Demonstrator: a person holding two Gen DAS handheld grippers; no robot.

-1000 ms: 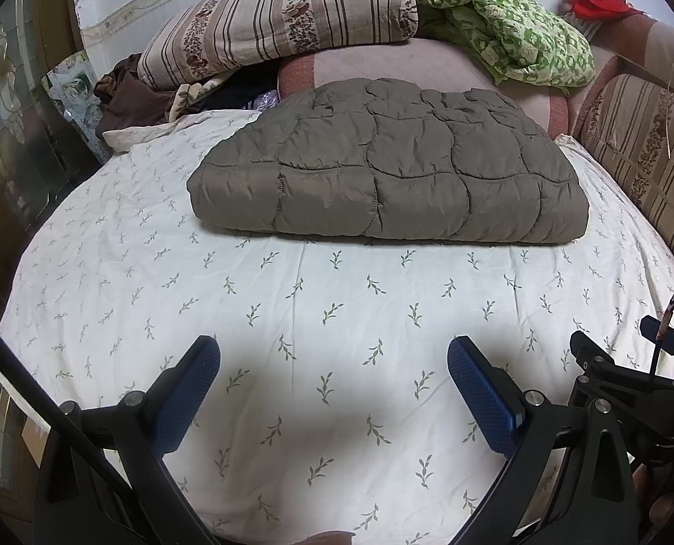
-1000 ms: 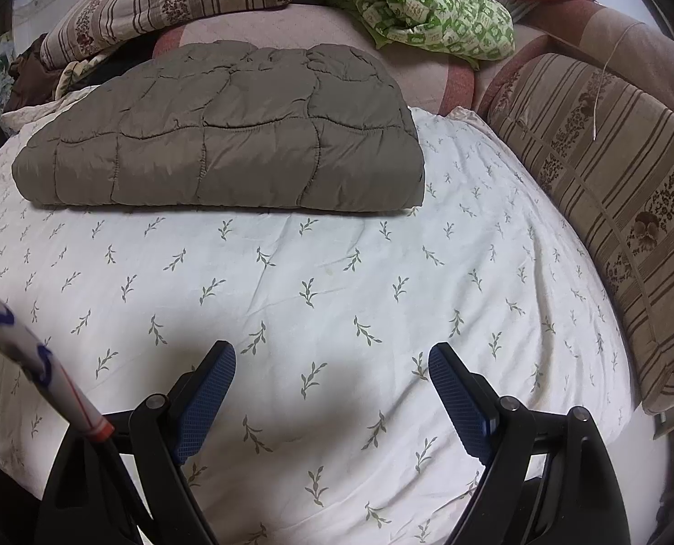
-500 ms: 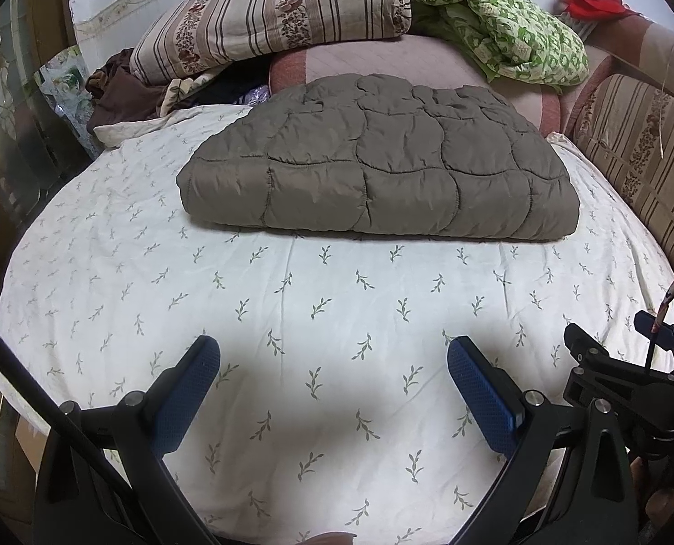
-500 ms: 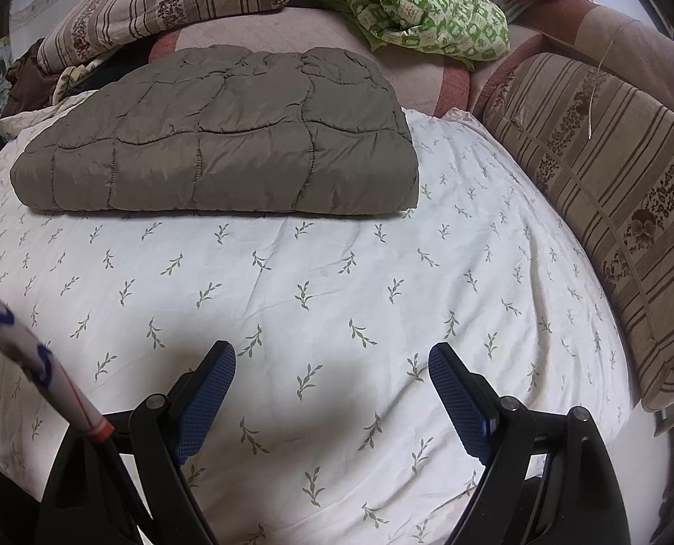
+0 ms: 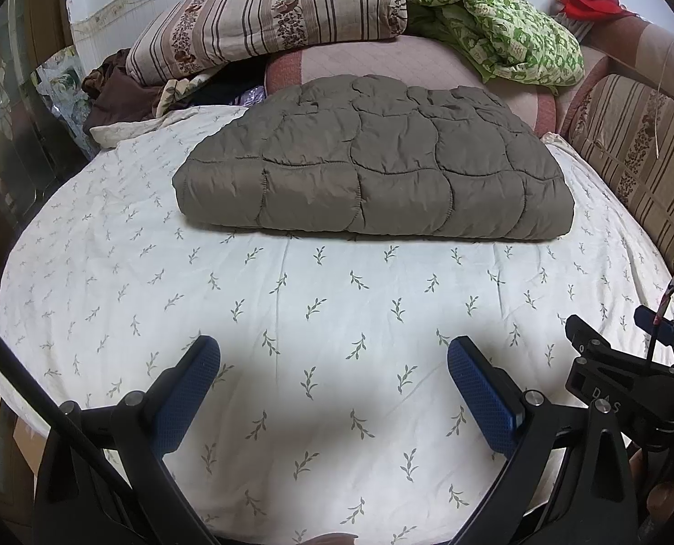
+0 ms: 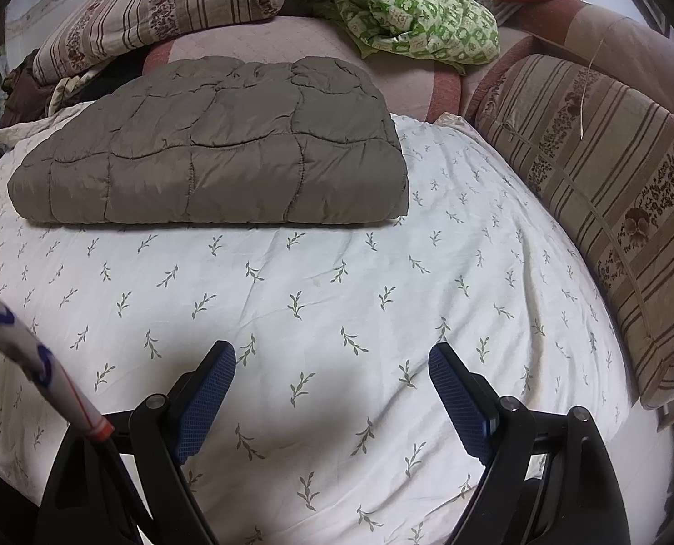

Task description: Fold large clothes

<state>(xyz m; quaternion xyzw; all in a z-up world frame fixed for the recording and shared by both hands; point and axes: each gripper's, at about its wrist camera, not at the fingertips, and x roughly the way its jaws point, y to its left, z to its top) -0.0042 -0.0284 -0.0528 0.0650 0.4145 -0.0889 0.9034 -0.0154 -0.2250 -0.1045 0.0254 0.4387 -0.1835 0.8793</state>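
Both grippers hover low in frame, tipped down over the leaf-print bedsheet (image 5: 318, 318). The left gripper (image 5: 334, 363) has its blue pads spread wide, nothing between them. The right gripper (image 6: 332, 368) is likewise released and empty. The folded grey-brown quilted jacket (image 5: 373, 163) lies above centre of each view, well apart from both. A striped pillow (image 5: 264, 22) and a crumpled green patterned cloth (image 5: 500, 32) sit along the top.
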